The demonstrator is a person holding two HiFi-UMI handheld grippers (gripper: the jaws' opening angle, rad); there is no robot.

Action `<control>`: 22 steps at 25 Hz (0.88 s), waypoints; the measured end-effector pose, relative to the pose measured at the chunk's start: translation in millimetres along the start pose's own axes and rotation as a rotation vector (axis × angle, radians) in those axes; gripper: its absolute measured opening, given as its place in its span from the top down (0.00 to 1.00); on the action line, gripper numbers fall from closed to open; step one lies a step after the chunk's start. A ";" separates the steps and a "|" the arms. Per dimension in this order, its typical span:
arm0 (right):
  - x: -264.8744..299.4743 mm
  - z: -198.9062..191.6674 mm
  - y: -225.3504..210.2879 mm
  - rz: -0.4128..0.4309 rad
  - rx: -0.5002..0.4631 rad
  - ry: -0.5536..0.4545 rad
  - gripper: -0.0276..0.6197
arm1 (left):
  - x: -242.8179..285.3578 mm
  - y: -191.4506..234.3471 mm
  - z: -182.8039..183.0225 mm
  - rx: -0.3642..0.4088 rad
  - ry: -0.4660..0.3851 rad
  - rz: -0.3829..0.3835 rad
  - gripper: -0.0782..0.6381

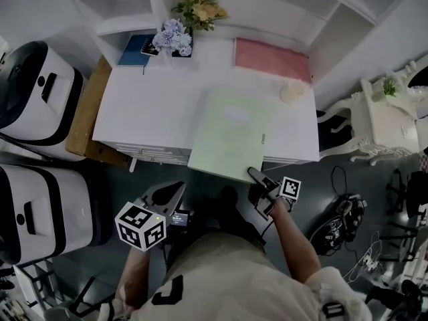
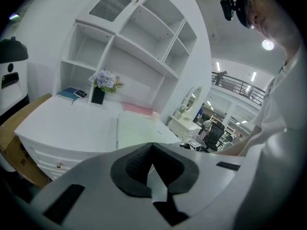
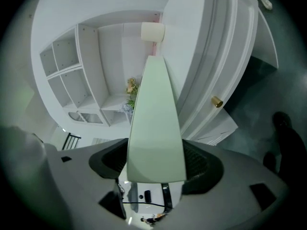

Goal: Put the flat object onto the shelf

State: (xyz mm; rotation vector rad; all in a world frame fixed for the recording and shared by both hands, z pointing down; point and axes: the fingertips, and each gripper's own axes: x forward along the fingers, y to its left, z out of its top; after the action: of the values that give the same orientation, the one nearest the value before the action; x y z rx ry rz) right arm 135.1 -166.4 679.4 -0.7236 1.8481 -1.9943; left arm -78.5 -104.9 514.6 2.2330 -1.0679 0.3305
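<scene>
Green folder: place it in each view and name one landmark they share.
Head view: folder at centre, overhanging the desk's front edge, right gripper on its near corner.
Left gripper view: lower centre, flat on the desk above the fingers.
Right gripper view: centre, rising from between the fingers.
Shared landmark: flowers.

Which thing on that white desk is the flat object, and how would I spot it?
Find the white desk below the shelves. At its near right lies a large pale green folder, its corner overhanging the front edge, gripped by the right tool. Its neighbour, the pink folder, sits farther back against the wall.
</scene>
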 end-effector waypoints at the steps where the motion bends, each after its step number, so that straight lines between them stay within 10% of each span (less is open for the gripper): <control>1: 3.3 -2.8 -2.2 0.012 0.012 0.015 0.42 | -0.5 1.4 -1.5 -0.001 0.002 0.000 0.87; 22: 18.4 -29.3 48.8 0.119 -0.014 0.043 0.51 | -8.9 6.5 1.5 0.015 -0.022 -0.036 0.87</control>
State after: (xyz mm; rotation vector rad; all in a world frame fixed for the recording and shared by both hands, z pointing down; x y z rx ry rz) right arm 98.6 -157.7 632.8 -0.5648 1.8853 -1.9377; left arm -89.2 -103.5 512.0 2.2713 -1.0388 0.3011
